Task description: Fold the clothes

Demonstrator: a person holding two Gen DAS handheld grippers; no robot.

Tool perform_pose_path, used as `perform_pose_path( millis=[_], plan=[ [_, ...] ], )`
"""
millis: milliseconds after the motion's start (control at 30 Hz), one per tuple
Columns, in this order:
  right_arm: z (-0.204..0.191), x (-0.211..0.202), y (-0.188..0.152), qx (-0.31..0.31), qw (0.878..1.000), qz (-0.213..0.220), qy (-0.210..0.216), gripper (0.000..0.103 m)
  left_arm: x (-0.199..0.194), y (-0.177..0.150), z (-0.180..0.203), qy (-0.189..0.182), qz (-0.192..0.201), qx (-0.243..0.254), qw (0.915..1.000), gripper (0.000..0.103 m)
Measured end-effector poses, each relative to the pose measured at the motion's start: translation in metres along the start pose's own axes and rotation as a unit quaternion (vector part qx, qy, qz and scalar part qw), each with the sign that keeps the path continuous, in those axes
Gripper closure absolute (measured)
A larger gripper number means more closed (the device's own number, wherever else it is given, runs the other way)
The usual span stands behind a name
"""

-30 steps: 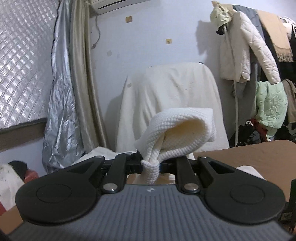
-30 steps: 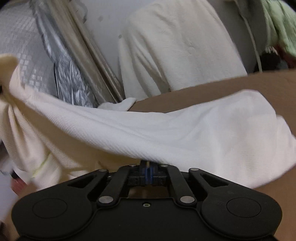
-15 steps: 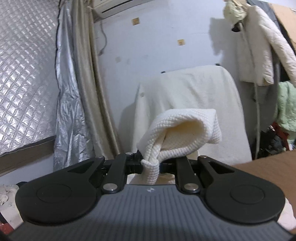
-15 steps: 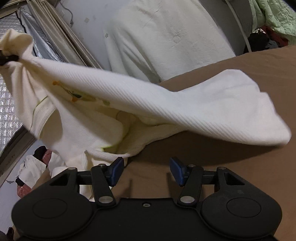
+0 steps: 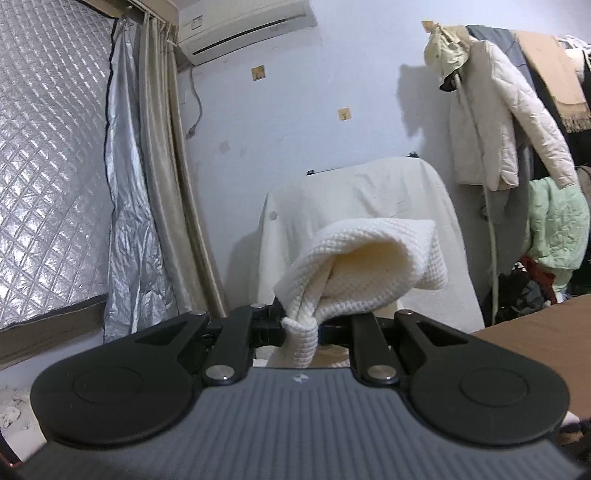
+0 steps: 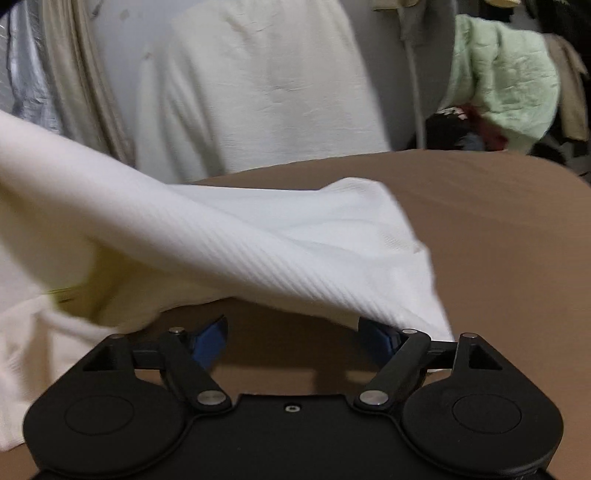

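The room is a crowded bedroom corner: at far left a silver quilted window cover (image 5: 44, 177), then a beige curtain (image 5: 166, 184), a white air conditioner (image 5: 240, 29) high on the pale wall, a chair draped with a cream sheet (image 5: 362, 206) and, at far right, a rack of hanging jackets (image 5: 517, 122). The brown table (image 6: 498, 229) lies low in front.

The left claw (image 5: 301, 326) is pressed together on a bunched corner of the cream waffle-knit garment (image 5: 354, 266). The cloth comes up between the fingers and rolls into a soft hood just ahead of the claw and above it, and a short tail hangs under the pinch. I judge this grip is kept high so that the garment hangs free and its weight pulls it straight.

In the right wrist view the same garment (image 6: 258, 251) stretches from the upper left, where the other claw carries it, down to the table ahead of the right claw (image 6: 295, 338). This claw is spread, its jaws have just been opening, and nothing is pressed between the blue pads (image 6: 208, 339). The loose edge of the cloth lies over the right-hand finger only, with bare table in the gap. Probably this end was let go so that it rests on the table as an anchor for the fold. The picture is blurred, so whether the cloth touches the pad itself I cannot tell.
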State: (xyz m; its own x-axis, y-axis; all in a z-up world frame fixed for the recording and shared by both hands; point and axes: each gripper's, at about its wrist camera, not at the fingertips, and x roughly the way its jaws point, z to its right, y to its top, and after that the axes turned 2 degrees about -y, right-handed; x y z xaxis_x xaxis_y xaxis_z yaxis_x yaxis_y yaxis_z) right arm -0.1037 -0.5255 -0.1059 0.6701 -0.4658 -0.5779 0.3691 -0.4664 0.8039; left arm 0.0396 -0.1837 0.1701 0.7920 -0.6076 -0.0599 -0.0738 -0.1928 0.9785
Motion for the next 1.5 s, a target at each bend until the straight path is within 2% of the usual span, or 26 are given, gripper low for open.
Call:
perform_pose_path(
  millis=[100,300,333,367,400,467,567,633,667,700,733,767,867,967,1100,1200,1233,1300,1367,1400,1500],
  plan=[
    [0.001,0.008,0.009,-0.037,0.998,0.013,-0.045,0.021,-0.001,0.003,-0.006,-0.012,-0.006,-0.002,0.9999,0.09],
    [0.021,0.007,0.039,-0.071,0.995,0.055,-0.046,0.022,0.02,0.008,-0.014,-0.028,-0.012,0.019,0.9994,0.09],
    [0.021,0.012,0.047,-0.09,0.994,0.055,-0.031,0.043,0.028,0.009,-0.014,-0.028,-0.015,0.027,0.9991,0.09],
    [0.021,0.017,0.056,-0.111,0.992,0.053,-0.013,0.102,0.037,0.011,-0.013,-0.028,-0.018,0.036,0.9988,0.09],
    [0.02,0.022,0.067,-0.129,0.99,0.05,-0.005,0.1,0.05,0.015,-0.012,-0.023,-0.017,0.046,0.9985,0.09],
    [0.022,0.03,0.093,-0.15,0.987,0.058,-0.003,0.101,0.075,0.022,-0.011,-0.012,-0.017,0.067,0.9975,0.09],
    [0.026,0.035,0.145,-0.137,0.984,0.112,-0.025,0.101,0.122,0.032,-0.008,0.023,-0.003,0.079,0.9966,0.09],
    [0.023,0.043,0.183,-0.118,0.98,0.152,-0.049,0.099,0.16,0.034,-0.006,0.055,0.006,0.07,0.996,0.083],
    [0.02,0.05,0.199,-0.115,0.977,0.167,-0.06,0.091,0.187,0.026,-0.002,0.079,-0.018,0.071,0.9942,0.064],
    [0.019,0.062,0.208,-0.116,0.979,0.153,-0.071,0.078,0.215,0.018,0.003,0.102,-0.041,0.072,0.9913,0.031],
    [0.019,0.076,0.215,-0.119,0.981,0.13,-0.08,0.049,0.238,0.001,0.008,0.11,-0.086,0.091,0.9861,0.027],
    [0.018,0.089,0.222,-0.122,0.983,0.108,-0.09,0.042,0.261,-0.016,0.014,0.117,-0.128,0.108,0.9788,0.03],
    [0.029,0.106,0.197,-0.106,0.985,0.078,-0.108,0.041,0.268,-0.083,0.038,0.098,-0.166,0.151,0.9696,0.03],
    [0.052,0.102,0.153,-0.064,0.995,0.045,-0.067,0.041,0.236,-0.135,0.061,0.017,-0.193,0.149,0.9697,0.03],
    [0.087,0.086,0.09,0.0,1.0,0.003,0.006,0.041,0.175,-0.164,0.085,-0.093,-0.199,0.101,0.9703,0.03],
    [0.085,0.064,0.053,0.034,0.998,-0.009,0.057,0.041,0.141,-0.175,0.096,-0.158,-0.208,0.078,0.9622,0.029],
    [0.083,0.057,0.042,0.039,0.997,-0.011,0.072,0.039,0.135,-0.18,0.099,-0.167,-0.217,0.077,0.9585,0.029],
    [0.077,0.051,0.032,0.025,0.996,-0.014,0.083,0.034,0.125,-0.191,0.105,-0.186,-0.237,0.075,0.9507,0.028],
    [0.066,0.046,0.024,-0.008,0.996,-0.016,0.09,0.023,0.12,-0.202,0.104,-0.204,-0.263,0.059,0.941,0.028],
    [0.059,0.044,0.021,-0.034,0.996,-0.014,0.087,0.023,0.117,-0.208,0.104,-0.215,-0.277,0.051,0.935,0.027],
    [0.033,0.044,0.015,-0.124,0.99,-0.008,0.064,0.021,0.118,-0.236,0.111,-0.214,-0.325,0.066,0.9186,0.026]
  ],
)
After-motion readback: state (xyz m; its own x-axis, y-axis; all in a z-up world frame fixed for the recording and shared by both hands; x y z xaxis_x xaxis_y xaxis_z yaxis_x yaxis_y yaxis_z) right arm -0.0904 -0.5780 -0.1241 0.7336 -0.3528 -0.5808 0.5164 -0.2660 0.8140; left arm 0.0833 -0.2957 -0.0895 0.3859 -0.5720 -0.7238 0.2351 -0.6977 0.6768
